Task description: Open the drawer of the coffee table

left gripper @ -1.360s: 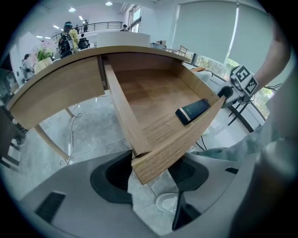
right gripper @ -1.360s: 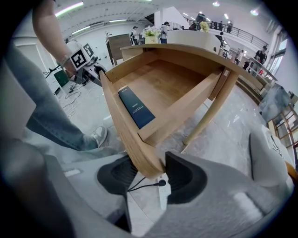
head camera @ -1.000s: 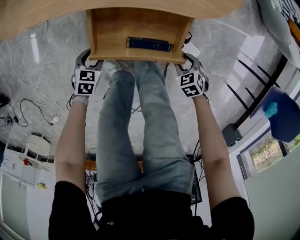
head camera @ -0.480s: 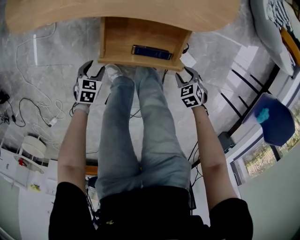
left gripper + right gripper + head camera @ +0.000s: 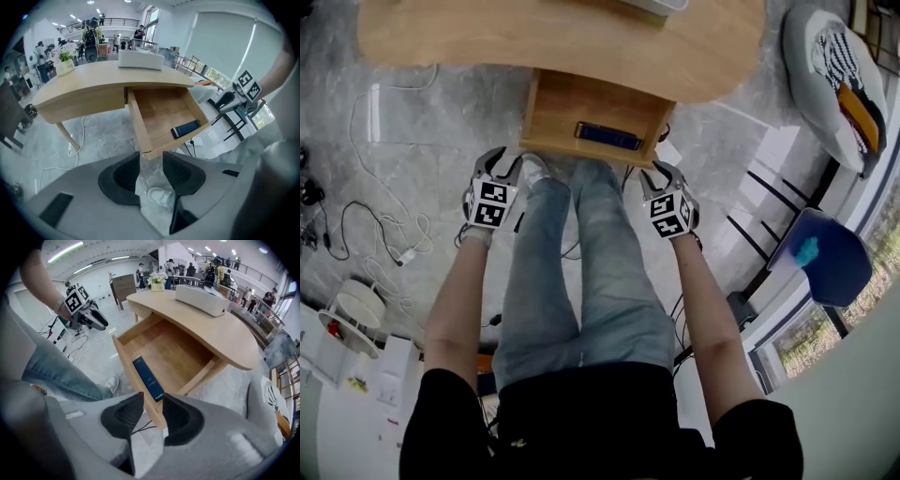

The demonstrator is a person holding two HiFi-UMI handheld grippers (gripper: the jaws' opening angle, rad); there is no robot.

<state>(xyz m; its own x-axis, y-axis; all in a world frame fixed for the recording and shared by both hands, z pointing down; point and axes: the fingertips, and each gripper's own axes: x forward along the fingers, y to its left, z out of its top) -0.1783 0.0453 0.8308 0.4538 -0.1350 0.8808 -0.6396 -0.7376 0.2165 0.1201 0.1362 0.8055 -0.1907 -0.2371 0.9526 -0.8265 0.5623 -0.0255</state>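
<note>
The wooden coffee table [image 5: 562, 37] stands at the top of the head view. Its drawer [image 5: 572, 108] is pulled out toward me, with a flat dark blue object [image 5: 607, 136] lying inside near the front. My left gripper [image 5: 504, 161] hovers off the drawer's front left corner, apart from it. My right gripper [image 5: 654, 174] hovers off the front right corner, also apart. Both pairs of jaws have just been closing, but a gap remains and nothing is between them. In the left gripper view the drawer [image 5: 161, 110] lies beyond the jaws [image 5: 151, 172]; the right gripper view shows the same [image 5: 152, 417].
A white box [image 5: 140, 60] sits on the tabletop. My legs in jeans [image 5: 581, 272] and a white shoe [image 5: 532, 169] are between the grippers. Cables [image 5: 375, 225] trail on the marble floor at left. A blue chair [image 5: 825, 258] and a cushion [image 5: 830, 66] stand at right.
Both grippers have come away from the drawer's front corners and risen. The drawer stays pulled out. More of the tabletop now shows in the head view.
</note>
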